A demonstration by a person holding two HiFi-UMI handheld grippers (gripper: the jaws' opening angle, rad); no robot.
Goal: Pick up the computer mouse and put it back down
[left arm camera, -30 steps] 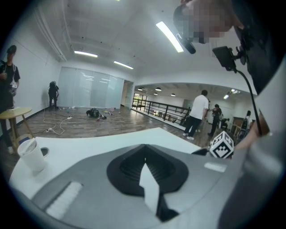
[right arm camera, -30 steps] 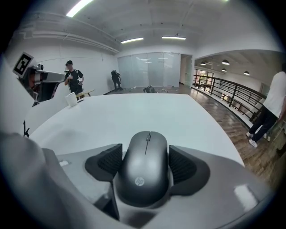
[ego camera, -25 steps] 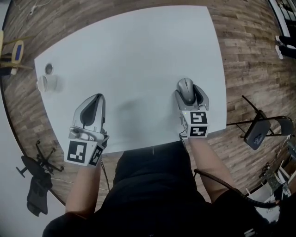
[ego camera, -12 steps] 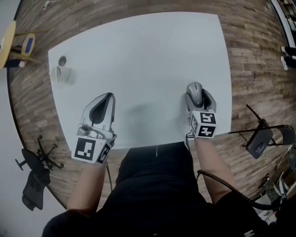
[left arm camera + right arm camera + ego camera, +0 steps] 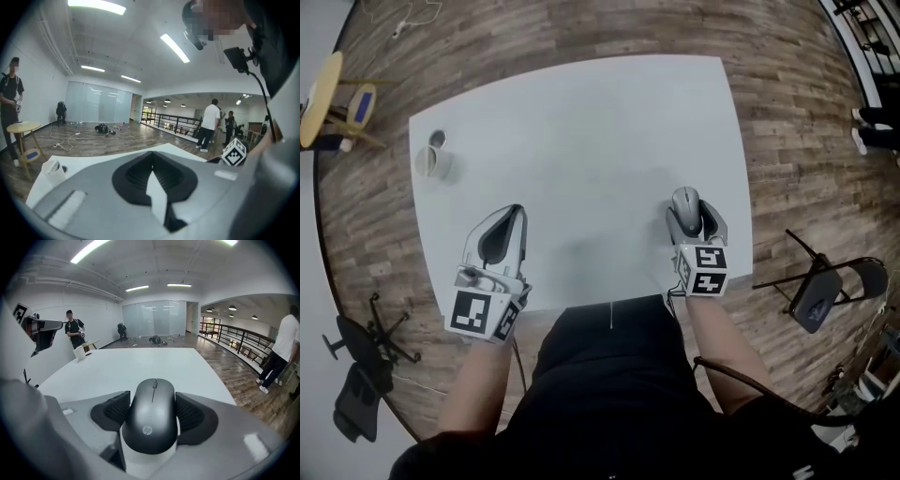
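Two right fingers [image 5: 111,411] pinch the computer mouse [image 5: 152,414].

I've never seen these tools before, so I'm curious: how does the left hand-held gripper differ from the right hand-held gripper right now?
The left hand-held gripper has its jaws together with nothing between them; the right hand-held gripper is closed on a dark computer mouse. The left one is over the near left part of the table, the right one near its right edge. Both are grey and carry a marker cube.
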